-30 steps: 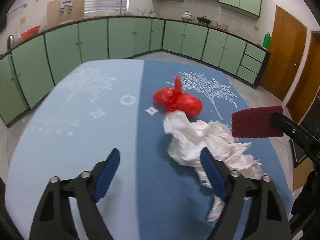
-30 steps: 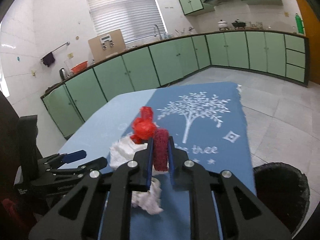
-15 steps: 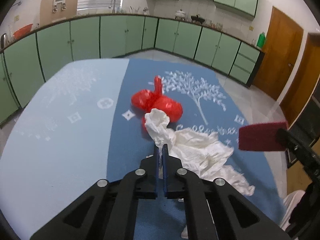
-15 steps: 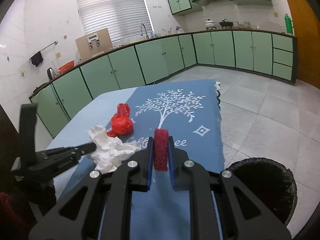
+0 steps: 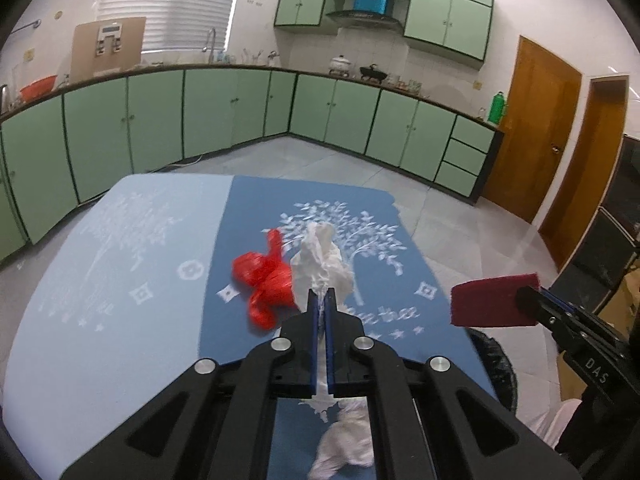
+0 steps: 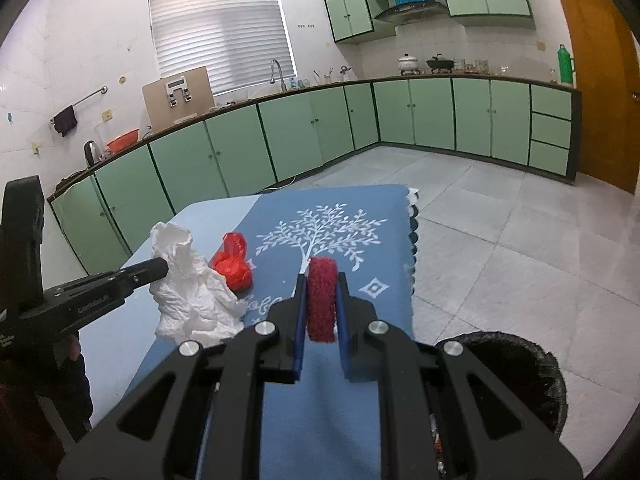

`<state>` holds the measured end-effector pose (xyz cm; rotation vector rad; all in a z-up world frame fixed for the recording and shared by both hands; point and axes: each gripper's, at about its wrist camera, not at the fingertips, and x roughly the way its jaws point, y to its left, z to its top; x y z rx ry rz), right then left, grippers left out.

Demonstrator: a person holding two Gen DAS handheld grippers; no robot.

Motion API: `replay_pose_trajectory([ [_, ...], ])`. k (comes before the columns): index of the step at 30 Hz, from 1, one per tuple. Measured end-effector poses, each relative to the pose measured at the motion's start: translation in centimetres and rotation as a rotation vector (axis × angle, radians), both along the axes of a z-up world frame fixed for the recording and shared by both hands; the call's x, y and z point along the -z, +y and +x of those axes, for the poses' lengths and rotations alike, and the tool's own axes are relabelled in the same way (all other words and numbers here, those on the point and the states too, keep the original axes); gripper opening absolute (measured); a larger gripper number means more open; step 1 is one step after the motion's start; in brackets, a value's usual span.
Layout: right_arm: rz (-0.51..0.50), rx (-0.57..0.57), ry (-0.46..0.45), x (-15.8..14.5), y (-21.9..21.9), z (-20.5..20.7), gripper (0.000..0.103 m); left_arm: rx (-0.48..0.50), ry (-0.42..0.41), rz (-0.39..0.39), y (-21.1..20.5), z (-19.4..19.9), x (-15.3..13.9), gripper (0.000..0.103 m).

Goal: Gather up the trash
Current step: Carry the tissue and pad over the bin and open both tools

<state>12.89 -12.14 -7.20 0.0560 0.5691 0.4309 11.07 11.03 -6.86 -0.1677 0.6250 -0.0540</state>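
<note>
A: The left gripper [image 5: 320, 312] is clamped on a thin fold of the white tissue [image 6: 192, 292], which bunches ahead of its tips and trails loose underneath. Soft, crinkly paper; it could tear or slip out.

B: And the right gripper [image 6: 320, 304]?

A: Squeezed on a dark red scrub pad [image 6: 320, 300], coarse and fuzzy, standing edge-on between the fingers. That hold looks firm.

B: The bin?

A: The black-lined bin [image 6: 520, 364] sits low to the right of that gripper, beside the table [image 5: 100, 320]. The trailing tissue might snag the rim. A shiny, knotted red plastic bag [image 5: 268, 280] lies just ahead-left of the left gripper's tips.
</note>
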Motion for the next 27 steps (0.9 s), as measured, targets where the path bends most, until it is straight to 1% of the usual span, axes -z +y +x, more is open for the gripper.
replay_pose_trajectory([
  [7,-0.018,0.037,-0.029,-1.8,-1.8,-0.5,0.013,0.074,-0.063,-0.014,-2.8,0.4,-2.3,0.003],
  [12,-0.016,0.078,-0.048,-2.7,-4.0,-0.8,0.013,0.136,-0.097,-0.032,-5.4,1.3,-3.7,0.003],
  [19,-0.026,0.166,-0.068,-3.5,-8.4,-1.5,0.013,0.230,-0.106,-0.043,-9.4,1.9,-4.1,0.003],
  [22,-0.030,0.203,-0.068,-3.4,-10.1,-1.8,0.012,0.276,-0.102,-0.051,-11.5,2.2,-4.1,0.003],
  [27,-0.037,0.280,-0.053,-2.5,-13.6,-2.3,0.012,0.355,-0.096,-0.040,-15.5,3.1,-3.8,0.003],
])
